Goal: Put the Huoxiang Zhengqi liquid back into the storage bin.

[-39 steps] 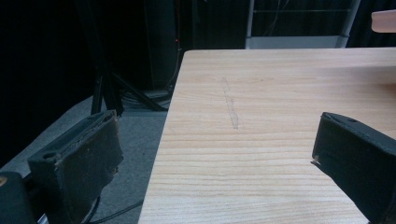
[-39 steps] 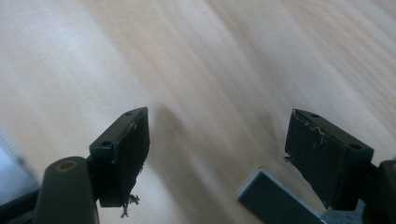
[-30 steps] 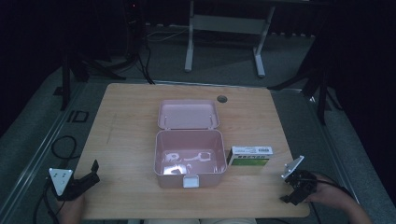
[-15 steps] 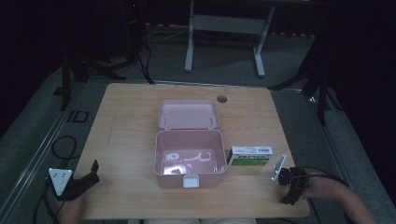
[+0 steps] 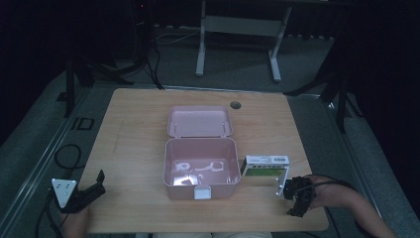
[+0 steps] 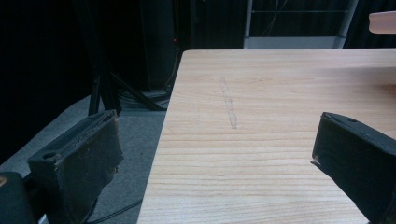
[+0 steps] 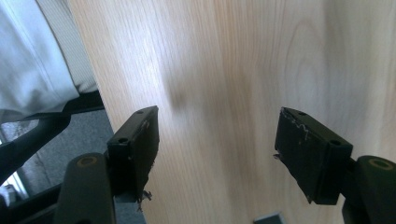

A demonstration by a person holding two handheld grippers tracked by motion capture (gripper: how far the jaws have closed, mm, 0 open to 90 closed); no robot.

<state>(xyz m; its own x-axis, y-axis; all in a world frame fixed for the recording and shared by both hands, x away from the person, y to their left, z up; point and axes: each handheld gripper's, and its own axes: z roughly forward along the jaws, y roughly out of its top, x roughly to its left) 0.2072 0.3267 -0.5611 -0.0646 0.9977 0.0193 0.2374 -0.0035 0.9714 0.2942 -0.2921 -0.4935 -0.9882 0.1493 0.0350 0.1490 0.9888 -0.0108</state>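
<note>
Near the desk's (image 5: 138, 129) right front corner, hovering just beside the green-and-white carton (image 5: 265, 165), right tongs (image 5: 293, 191) gaping wide, gripping nothing. Lying crosswise, carton's long axis running left-right beside the open pink box (image 5: 200, 168); left tongs (image 5: 86, 194) idling well apart, likewise spread and empty.

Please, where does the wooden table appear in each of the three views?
High view: the table fills the middle.
Left gripper view: it covers the centre and right, its edge running down left of centre.
Right gripper view: it covers the centre and right.
Shared landmark: the table's edge.
</note>
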